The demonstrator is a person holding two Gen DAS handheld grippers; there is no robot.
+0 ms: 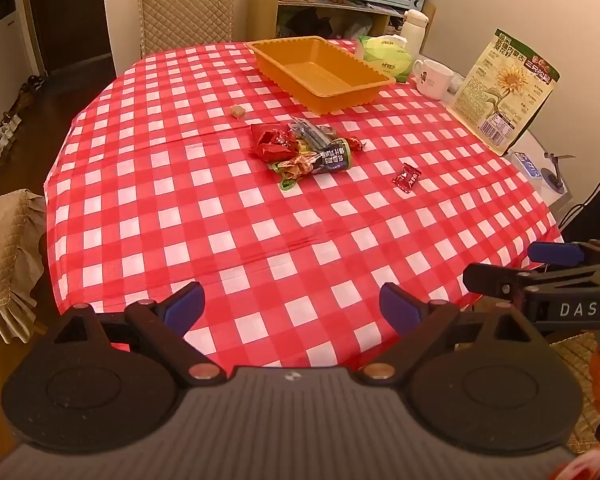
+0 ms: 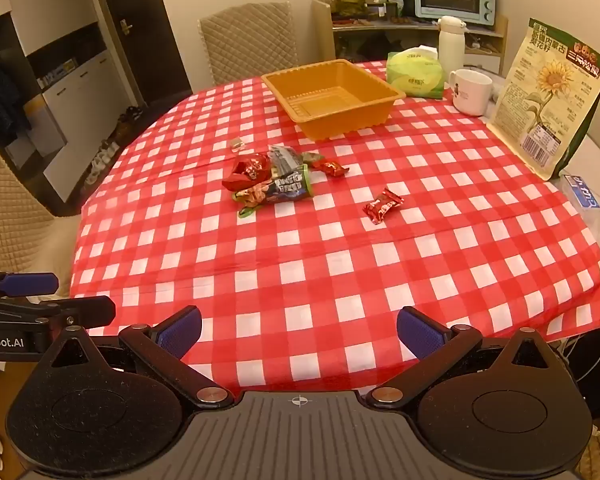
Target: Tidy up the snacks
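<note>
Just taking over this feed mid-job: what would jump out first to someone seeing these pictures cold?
The red-and-white checked tablecloth fills the view, with a heap of snack wrappers at its middle and one red candy lying apart to the right. Behind the heap sits an empty orange tray, and a tall sunflower-seed bag stands at the right edge. Both the left gripper and right gripper are open over the near edge.

black gripper, blue pads, ribbed grey body

Bare tablecloth before snack pile
</note>
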